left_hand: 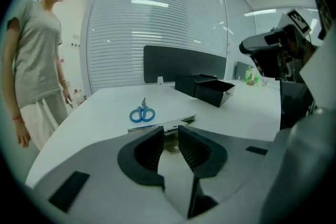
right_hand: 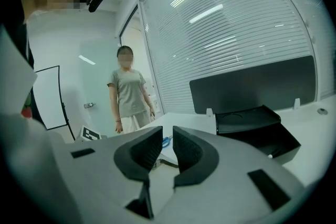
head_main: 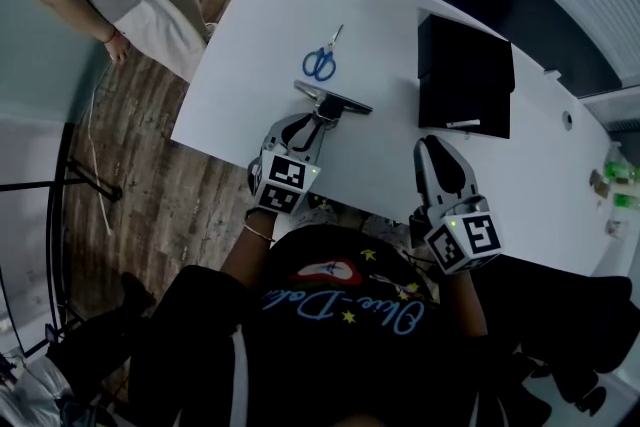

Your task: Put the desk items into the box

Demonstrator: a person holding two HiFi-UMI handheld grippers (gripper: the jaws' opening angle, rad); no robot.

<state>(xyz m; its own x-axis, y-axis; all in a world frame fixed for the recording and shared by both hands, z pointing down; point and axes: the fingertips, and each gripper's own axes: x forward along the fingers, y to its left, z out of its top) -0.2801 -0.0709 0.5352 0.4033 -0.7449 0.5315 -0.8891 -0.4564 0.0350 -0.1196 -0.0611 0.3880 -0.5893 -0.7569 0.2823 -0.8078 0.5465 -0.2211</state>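
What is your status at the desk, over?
Left gripper open, at flat metal item. Right gripper open, empty. Scissors on desk, box open. Path to box clear.

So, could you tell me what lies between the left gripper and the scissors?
A flat dark item lies there, just ahead of the left gripper, short of the scissors; the head view shows it.

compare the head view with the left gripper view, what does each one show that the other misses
Only the head view: the brown wooden floor, the wearer's dark printed shirt, and the square-marker cube on the left gripper.

Only the left gripper view: the ribbed inner faces of that gripper's dark fingers, which stand apart.

Both: the blue-handled scissors, the flat grey-and-black tool beside them, the open black box and the white desk.
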